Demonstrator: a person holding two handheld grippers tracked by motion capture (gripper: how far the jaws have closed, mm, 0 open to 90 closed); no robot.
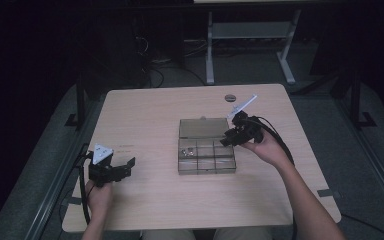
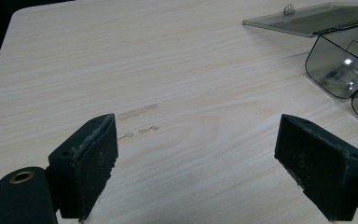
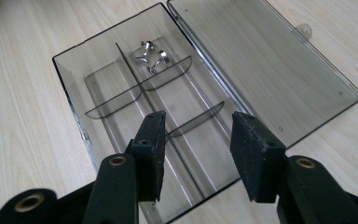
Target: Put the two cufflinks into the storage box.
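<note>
Metal pieces (image 3: 150, 56) too small to identify

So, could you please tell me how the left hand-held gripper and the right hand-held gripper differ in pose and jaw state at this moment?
The left hand-held gripper sits over bare table, well apart from the open compartment box; the right hand-held gripper hovers at the box's far right corner. The left's jaws stand wide apart; the right's are narrower, only partly open. Both are black, and nothing is between either pair of jaws.

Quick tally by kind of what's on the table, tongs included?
Clear compartment box, lid open: 1
Shiny metal rings in one compartment: looks like 2
Round dark disc near the table's far edge: 1
Hand-held tongs: 2, left, right
Total: 6
</note>
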